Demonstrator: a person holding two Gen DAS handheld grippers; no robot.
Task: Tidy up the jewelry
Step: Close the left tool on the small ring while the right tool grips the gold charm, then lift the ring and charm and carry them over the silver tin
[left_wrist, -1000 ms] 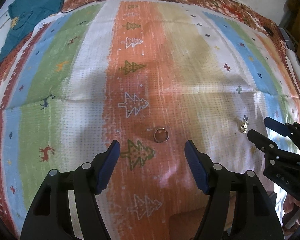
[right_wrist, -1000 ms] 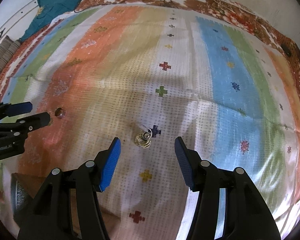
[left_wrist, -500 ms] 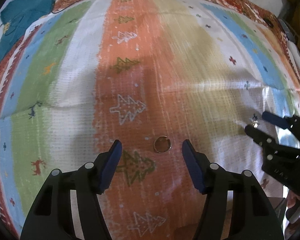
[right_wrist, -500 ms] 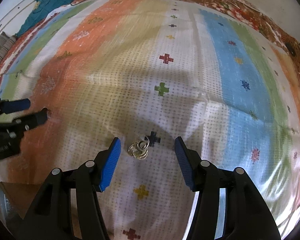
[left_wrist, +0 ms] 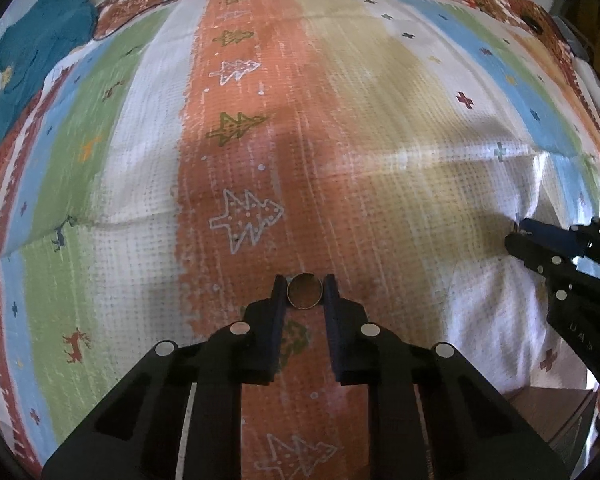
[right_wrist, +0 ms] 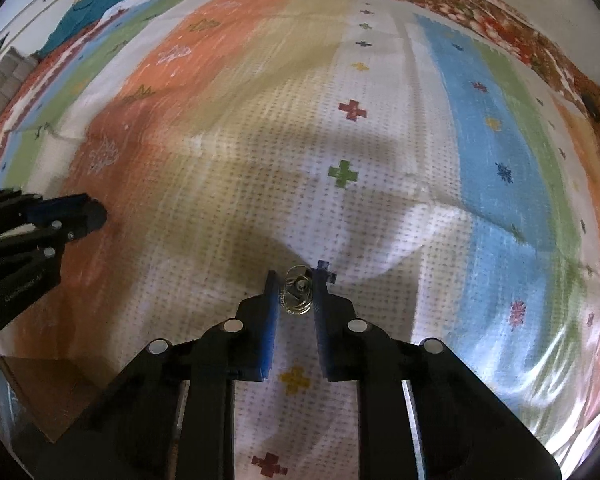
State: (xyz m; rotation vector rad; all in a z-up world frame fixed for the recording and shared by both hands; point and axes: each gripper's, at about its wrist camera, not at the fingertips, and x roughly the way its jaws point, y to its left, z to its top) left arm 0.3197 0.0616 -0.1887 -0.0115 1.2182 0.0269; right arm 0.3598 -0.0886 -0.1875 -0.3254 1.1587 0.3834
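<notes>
The striped blanket (left_wrist: 400, 128) is soft, so either piece could sink or slip out on lifting. The left gripper (left_wrist: 305, 294) pinches the ring (left_wrist: 305, 295) between its 2 fingers. The right gripper (right_wrist: 297, 294) clamps the earring (right_wrist: 296, 296), a thin, tangly cluster. The only lettering, on the gripper bodies, is unreadable.

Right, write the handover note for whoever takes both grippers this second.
Left gripper: closed on the plain gold ring, which sits between its fingertips on the orange stripe of the striped blanket.
Right gripper: closed around the small gold jewelry cluster on the white dotted stripe; whether it is earrings or a charm cannot be told.
Done: both pieces gripped, neither visibly lifted.
Left: lift both and put them away; no box or tray is in view, so find the destination first.
</notes>
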